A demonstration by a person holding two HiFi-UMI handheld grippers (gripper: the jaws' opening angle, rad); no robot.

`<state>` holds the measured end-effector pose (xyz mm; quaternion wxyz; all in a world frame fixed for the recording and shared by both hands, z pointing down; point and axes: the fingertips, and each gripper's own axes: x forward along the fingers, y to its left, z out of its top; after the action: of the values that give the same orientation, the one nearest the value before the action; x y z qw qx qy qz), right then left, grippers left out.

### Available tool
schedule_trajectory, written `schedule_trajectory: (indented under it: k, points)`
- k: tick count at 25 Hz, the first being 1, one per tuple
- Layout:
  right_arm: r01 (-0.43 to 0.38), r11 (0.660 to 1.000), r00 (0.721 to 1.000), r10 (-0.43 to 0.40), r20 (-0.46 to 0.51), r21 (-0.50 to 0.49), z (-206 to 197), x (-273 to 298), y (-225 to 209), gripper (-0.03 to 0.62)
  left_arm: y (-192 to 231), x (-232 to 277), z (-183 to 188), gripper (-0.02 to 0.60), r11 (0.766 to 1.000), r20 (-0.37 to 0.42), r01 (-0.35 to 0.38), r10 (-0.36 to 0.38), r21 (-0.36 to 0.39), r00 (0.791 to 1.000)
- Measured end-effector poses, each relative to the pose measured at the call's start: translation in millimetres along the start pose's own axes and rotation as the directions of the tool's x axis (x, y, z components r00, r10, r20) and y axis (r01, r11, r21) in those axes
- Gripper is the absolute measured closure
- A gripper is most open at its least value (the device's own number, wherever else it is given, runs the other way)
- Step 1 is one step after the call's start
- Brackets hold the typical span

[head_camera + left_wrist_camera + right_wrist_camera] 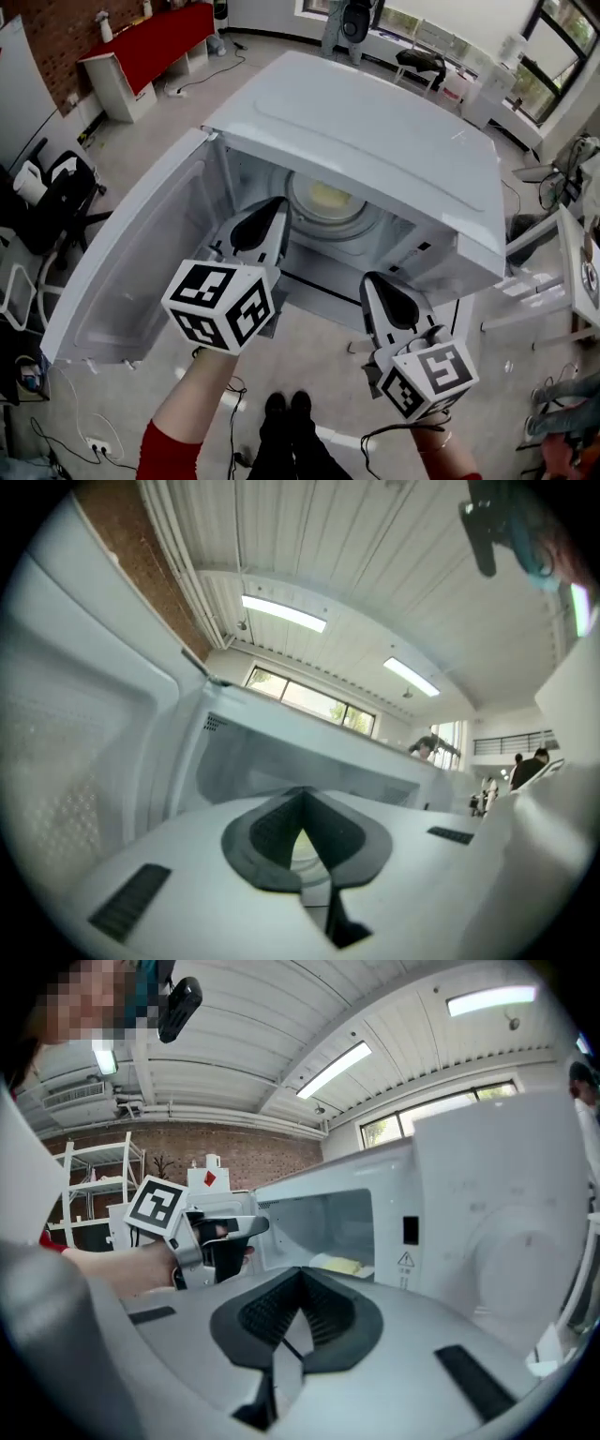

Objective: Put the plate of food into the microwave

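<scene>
Just outside the microwave's open cavity, the left gripper (273,210) and the right gripper (373,285) hang side by side, each with its jaws pressed together on nothing. Beyond their tips, the plate of food (328,196) sits deep inside the microwave (375,131), apart from both. The door (131,267) is swung wide to the left.

A long red cabinet (155,37) stands against the brick wall (56,33), with a white spray bottle (104,26) upright at the back edge of its top. Off to the left is a black office chair (52,220), a white jug (31,184) just beside it. Cables (232,405) trail over the floor, and a white power strip (96,444) lies near them. Tall windows (553,56) line the far side. Strip lights (333,1065) run along the white ceiling, and a white shelf rack (89,1180) stands by the brick.
</scene>
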<state>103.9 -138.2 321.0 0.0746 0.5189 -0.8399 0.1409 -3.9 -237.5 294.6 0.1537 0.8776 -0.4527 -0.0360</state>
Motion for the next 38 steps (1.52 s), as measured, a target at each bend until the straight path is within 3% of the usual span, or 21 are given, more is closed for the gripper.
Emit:
schedule_trajectory:
  k: [3,7,9,12,16,19,27,30,35,38]
  points:
    - [-0.02,0.999,1.0,0.02,0.016,0.034,2.7,-30.2,3.8,0.582,-35.7,-34.2,3.6,0.574,0.995,0.039,0.088,-0.087,-0.038,0.995]
    - [-0.036,0.995,0.997,0.031,0.066,0.088,11.5,-66.3,11.3,0.582,-78.1,-72.4,0.5,0.574,0.986,0.03,0.152,-0.15,-0.063,0.988]
    - [-0.045,0.995,0.995,0.037,0.092,0.087,20.1,-77.9,21.6,0.582,-91.7,-88.5,3.3,0.574,0.984,0.02,0.174,-0.173,-0.036,0.985]
    - [-0.066,0.995,0.99,0.056,0.13,0.073,28.2,-95.2,36.5,0.582,-110.9,-106.5,5.4,0.574,0.978,-0.021,0.19,-0.189,0.082,0.982]
    - [-0.071,0.996,0.985,0.062,0.163,0.049,28.4,-133.5,32.2,0.582,-150.9,-122.1,-1.9,0.574,0.955,-0.045,0.182,-0.177,0.236,0.983]
    - [-0.059,0.998,0.981,0.053,0.188,0.028,25.3,-152.0,31.6,0.582,-168.6,-134.8,-3.8,0.574,0.94,-0.028,0.173,-0.172,0.294,0.985]
    - [-0.047,0.998,0.981,0.041,0.192,0.03,5.2,-198.2,28.3,0.582,-175.8,-191.0,-13.8,0.574,0.946,0.001,0.144,-0.151,0.292,0.989]
    - [-0.04,0.999,0.983,0.035,0.179,0.02,-2.3,-205.8,30.0,0.582,-172.7,-209.0,-13.7,0.574,0.938,0.015,0.111,-0.123,0.329,0.992]
    - [-0.055,0.998,0.98,0.049,0.195,0.029,-10.5,-211.5,44.8,0.582,-167.4,-230.7,-20.4,0.574,0.959,0.031,0.09,-0.102,0.268,0.994]
    - [-0.078,0.997,0.977,0.077,0.198,-0.003,-8.1,-211.4,54.6,0.582,-172.1,-234.6,-26.4,0.574,0.953,0.022,0.092,-0.103,0.288,0.994]
